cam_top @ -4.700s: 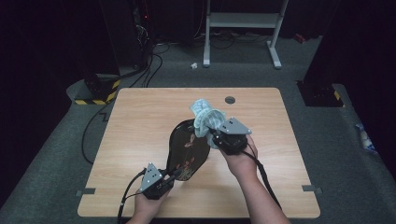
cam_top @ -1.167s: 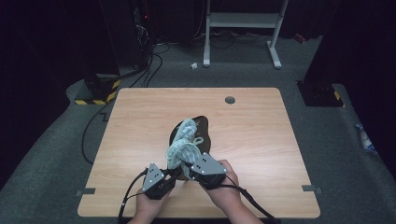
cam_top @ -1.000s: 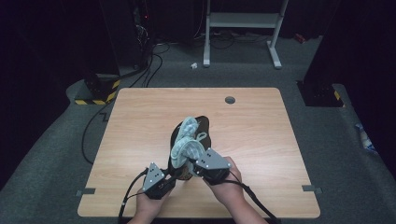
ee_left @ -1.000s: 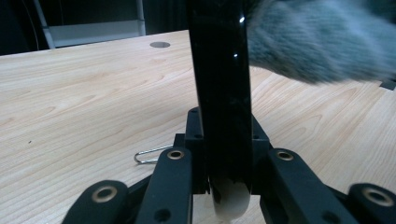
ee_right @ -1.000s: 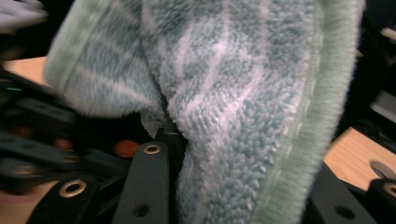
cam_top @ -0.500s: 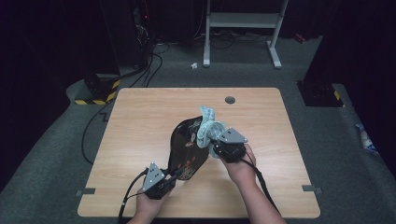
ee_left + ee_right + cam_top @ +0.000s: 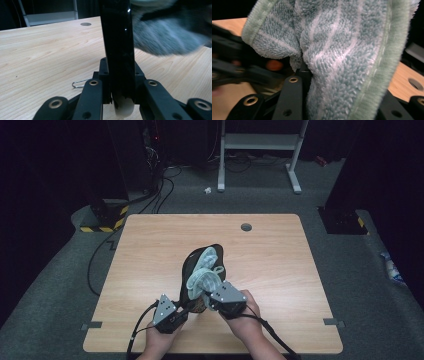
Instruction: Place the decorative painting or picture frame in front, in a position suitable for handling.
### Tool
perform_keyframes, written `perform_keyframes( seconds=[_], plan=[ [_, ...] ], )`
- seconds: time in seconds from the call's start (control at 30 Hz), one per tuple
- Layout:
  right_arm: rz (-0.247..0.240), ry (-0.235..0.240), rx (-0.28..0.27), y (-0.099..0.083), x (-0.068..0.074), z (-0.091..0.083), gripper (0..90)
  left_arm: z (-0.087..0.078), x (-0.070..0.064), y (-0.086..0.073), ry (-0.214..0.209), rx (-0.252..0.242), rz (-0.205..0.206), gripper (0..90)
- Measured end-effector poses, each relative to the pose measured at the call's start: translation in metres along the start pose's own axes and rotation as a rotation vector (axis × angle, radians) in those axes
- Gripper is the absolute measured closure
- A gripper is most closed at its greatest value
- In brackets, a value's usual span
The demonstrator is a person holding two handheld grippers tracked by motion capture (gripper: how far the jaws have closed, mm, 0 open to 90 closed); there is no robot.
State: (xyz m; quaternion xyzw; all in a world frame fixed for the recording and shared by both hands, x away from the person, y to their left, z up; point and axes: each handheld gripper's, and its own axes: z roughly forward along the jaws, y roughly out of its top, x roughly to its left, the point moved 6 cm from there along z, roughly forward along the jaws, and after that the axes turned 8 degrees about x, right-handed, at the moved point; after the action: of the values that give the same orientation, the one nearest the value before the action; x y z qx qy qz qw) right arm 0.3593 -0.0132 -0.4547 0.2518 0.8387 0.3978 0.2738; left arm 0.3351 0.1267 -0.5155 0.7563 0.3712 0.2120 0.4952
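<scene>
A glossy black oval object (image 7: 192, 265) with a long flat handle (image 7: 117, 45) lies tilted over the table's middle. My left gripper (image 7: 184, 308) is shut on the white-tipped near end of that handle (image 7: 119, 75). The right gripper (image 7: 210, 296) is shut on a pale green terry cloth (image 7: 205, 272), which lies bunched on the black object's face. In the right gripper view the cloth (image 7: 352, 55) drapes over the jaws (image 7: 304, 72) and hides most of them. The cloth (image 7: 170, 37) appears blurred at the upper right of the left gripper view.
The wooden table (image 7: 150, 250) has a round cable hole (image 7: 246, 226) near its far edge. A small wire hook (image 7: 80, 82) lies on the wood beside the left gripper. Cables (image 7: 150, 195) and a white metal frame (image 7: 260, 140) stand on the floor beyond.
The right gripper has drawn the cloth back from the black object's far end toward its near end. The left gripper has stayed where it was, holding the handle.
</scene>
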Motion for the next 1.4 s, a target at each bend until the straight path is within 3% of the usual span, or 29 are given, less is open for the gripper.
perform_keyframes(
  seconds=[0.13,0.27,0.4,0.67,0.73,1.07,1.2,1.33,1.4],
  plan=[
    [-0.033,0.011,-0.007,0.003,0.012,-0.004,66.0,0.0,0.0,0.0,-0.003,-0.003,-0.002,77.7],
    [-0.027,0.002,0.0,0.003,0.006,-0.003,66.0,0.001,0.0,0.001,-0.003,-0.001,-0.001,77.8],
    [0.014,-0.027,0.02,-0.003,-0.015,0.003,66.0,0.001,0.0,0.001,-0.002,0.0,0.0,77.8],
    [0.144,-0.129,0.12,-0.031,-0.075,0.026,65.9,0.001,0.0,0.0,-0.004,-0.002,0.001,77.7],
    [0.161,-0.131,0.132,-0.035,-0.08,0.028,65.9,0.001,0.0,0.0,-0.004,-0.003,0.0,77.7],
    [0.16,-0.131,0.128,-0.035,-0.077,0.026,65.8,0.001,-0.001,-0.001,-0.015,-0.01,0.0,76.1],
    [0.162,-0.135,0.134,-0.037,-0.079,0.026,65.7,0.003,-0.003,-0.007,-0.024,0.009,0.005,68.9],
    [0.164,-0.136,0.136,-0.037,-0.079,0.025,65.7,0.002,-0.004,-0.012,-0.017,0.009,0.02,73.0],
    [0.166,-0.135,0.136,-0.038,-0.079,0.025,65.6,0.001,-0.004,-0.014,-0.021,0.005,0.008,74.2]
  ],
)
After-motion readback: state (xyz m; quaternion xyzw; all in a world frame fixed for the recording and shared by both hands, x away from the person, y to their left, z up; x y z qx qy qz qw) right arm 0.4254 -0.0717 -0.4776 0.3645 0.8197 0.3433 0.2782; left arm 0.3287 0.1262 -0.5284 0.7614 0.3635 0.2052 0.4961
